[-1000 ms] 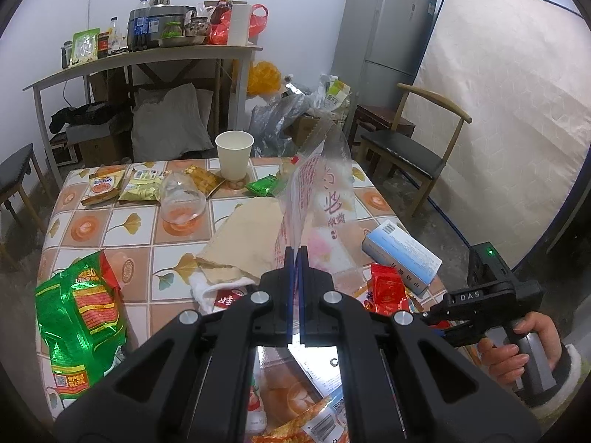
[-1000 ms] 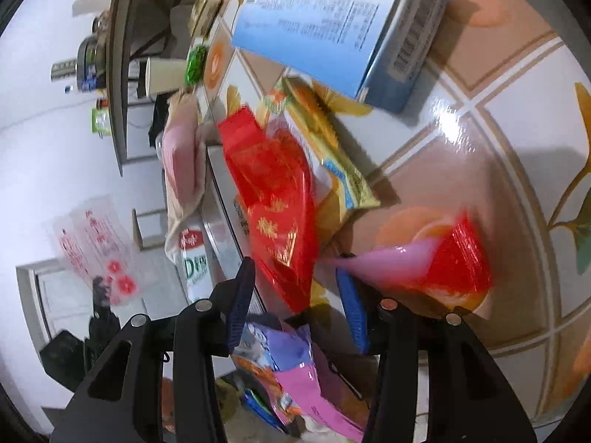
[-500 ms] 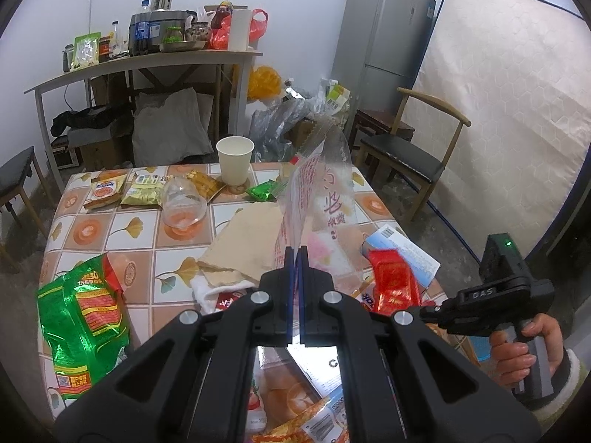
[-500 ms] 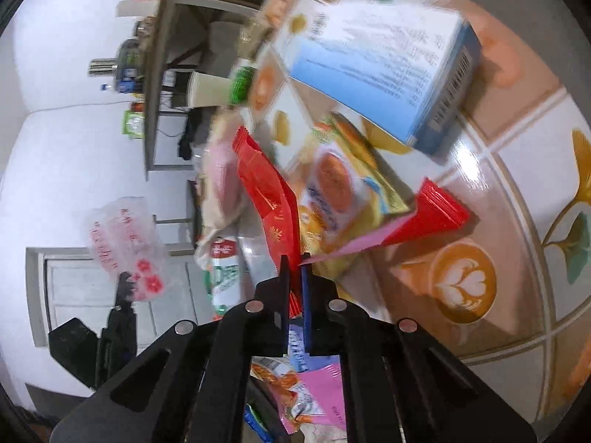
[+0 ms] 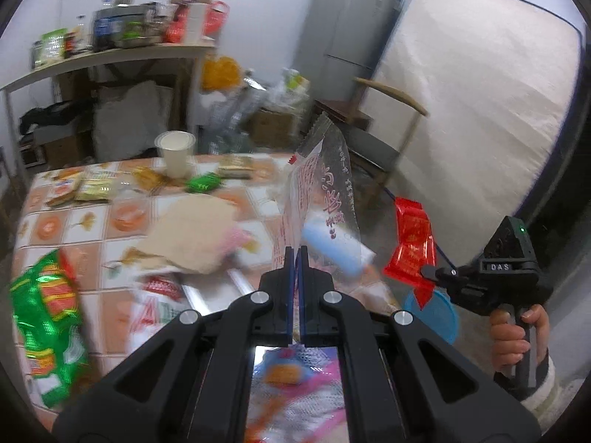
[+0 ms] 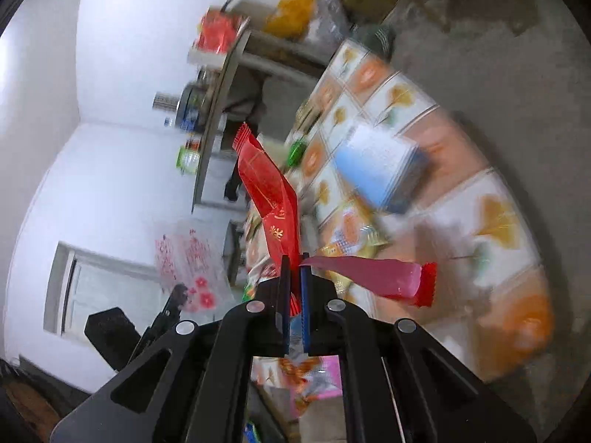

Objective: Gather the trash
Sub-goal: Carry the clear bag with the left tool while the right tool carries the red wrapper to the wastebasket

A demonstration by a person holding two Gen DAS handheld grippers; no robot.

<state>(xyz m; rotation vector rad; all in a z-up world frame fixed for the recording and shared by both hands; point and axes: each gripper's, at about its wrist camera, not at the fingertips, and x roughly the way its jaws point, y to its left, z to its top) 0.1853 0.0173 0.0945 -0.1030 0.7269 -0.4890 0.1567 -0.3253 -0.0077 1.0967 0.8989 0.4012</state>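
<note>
Cluttered with wrappers, the tiled table [image 5: 92,229] fills the lower half of the left wrist view, with a fridge [image 5: 347,44] and an upright mattress [image 5: 480,110] against the wall behind it. On the tablecloth lie a green snack bag [image 5: 44,317], a brown paper sheet [image 5: 192,232], a small green wrapper [image 5: 202,183] and a white paper cup [image 5: 175,155], all in the same places as a second ago, though both views are now blurred. The left gripper [image 5: 294,254] stays pinched shut on the lower edge of a clear printed plastic bag [image 5: 321,199], which stands up above its jaws as before. The change is on the right: a second ago the right gripper [image 6: 294,262] stood open over the red wrapper [image 6: 271,203] lying on the table, half a second ago it had closed on it, and now the wrapper is lifted clear of the surface. In the left wrist view the red wrapper [image 5: 412,245] hangs in the air beyond the table's edge, above a blue bin [image 5: 439,313], held at the tip of the right gripper [image 5: 430,270] with the right hand [image 5: 517,336] on the handle. A red-and-pink strip [image 6: 376,280] trails sideways from the same closed jaws. The blue box [image 6: 380,166] remains on the table, now farther from the right camera.
</note>
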